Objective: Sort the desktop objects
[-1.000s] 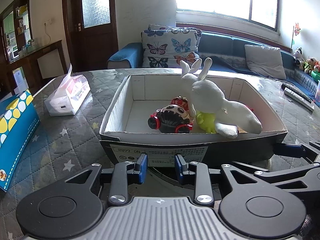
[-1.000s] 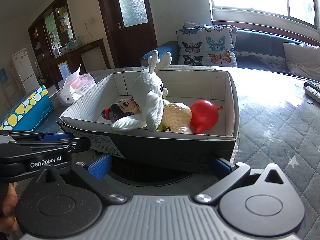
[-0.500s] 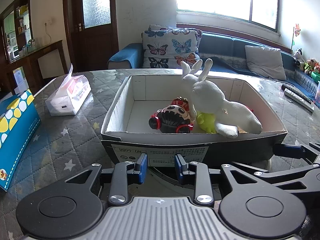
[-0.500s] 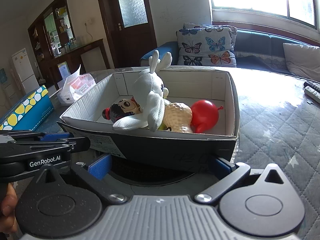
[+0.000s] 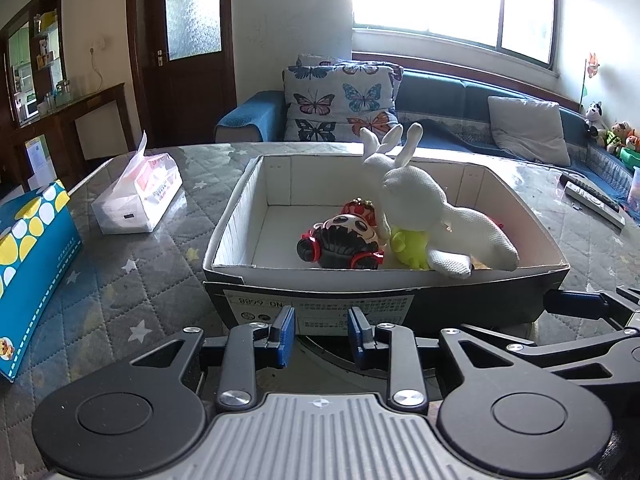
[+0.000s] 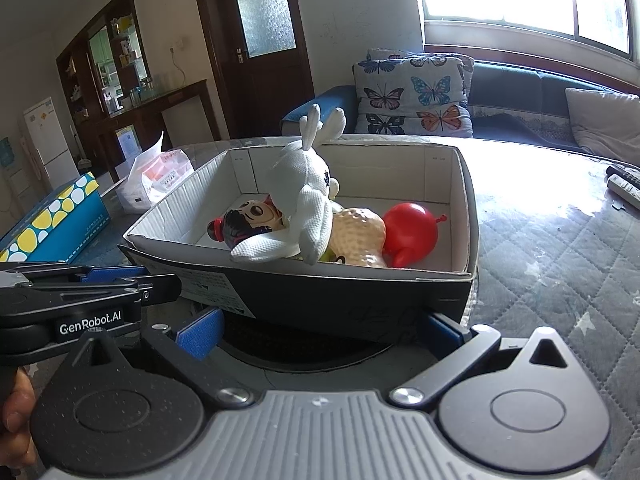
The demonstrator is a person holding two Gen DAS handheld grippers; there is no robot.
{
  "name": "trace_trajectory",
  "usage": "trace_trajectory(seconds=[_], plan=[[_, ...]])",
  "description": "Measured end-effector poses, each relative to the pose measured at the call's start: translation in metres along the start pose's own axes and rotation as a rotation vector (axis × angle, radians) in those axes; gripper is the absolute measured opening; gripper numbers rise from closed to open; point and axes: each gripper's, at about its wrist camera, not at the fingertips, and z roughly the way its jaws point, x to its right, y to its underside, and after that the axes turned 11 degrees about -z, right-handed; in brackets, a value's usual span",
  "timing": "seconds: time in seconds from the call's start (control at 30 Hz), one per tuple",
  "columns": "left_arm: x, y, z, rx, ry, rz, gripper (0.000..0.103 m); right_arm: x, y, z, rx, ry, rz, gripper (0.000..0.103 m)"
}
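A black cardboard box (image 5: pixel 440 304) with a white inside sits on the quilted table and holds a white plush rabbit (image 5: pixel 432 208), a black-and-red doll head (image 5: pixel 344 244) and a green toy (image 5: pixel 406 246). The right wrist view shows the box (image 6: pixel 360 300), the rabbit (image 6: pixel 308 200), a beige peanut toy (image 6: pixel 360 236) and a red ball toy (image 6: pixel 410 226). My left gripper (image 5: pixel 321 334) is open with a narrow gap, empty, just before the box's near wall. My right gripper (image 6: pixel 320 332) is wide open and empty at the same wall.
A white tissue pack (image 5: pixel 140 200) and a blue dotted box (image 5: pixel 28 264) lie left of the box. Remote controls (image 5: pixel 592 200) lie at the far right. A sofa with butterfly cushions (image 5: pixel 344 100) stands behind the table.
Both views have drawn back very slightly from the box. The grippers' openings are unchanged.
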Motion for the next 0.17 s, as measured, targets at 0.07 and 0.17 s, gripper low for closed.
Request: trace_trajectory(seconds=[0.07, 0.17], plan=[[0.0009, 0.0001, -0.0014, 0.002, -0.002, 0.004, 0.03, -0.0002, -0.0001, -0.0008, 0.001, 0.001, 0.0, 0.103], [0.0005, -0.0003, -0.0024, -0.002, 0.003, 0.002, 0.031, -0.0001, -0.0002, -0.0012, 0.001, 0.002, 0.0, 0.103]])
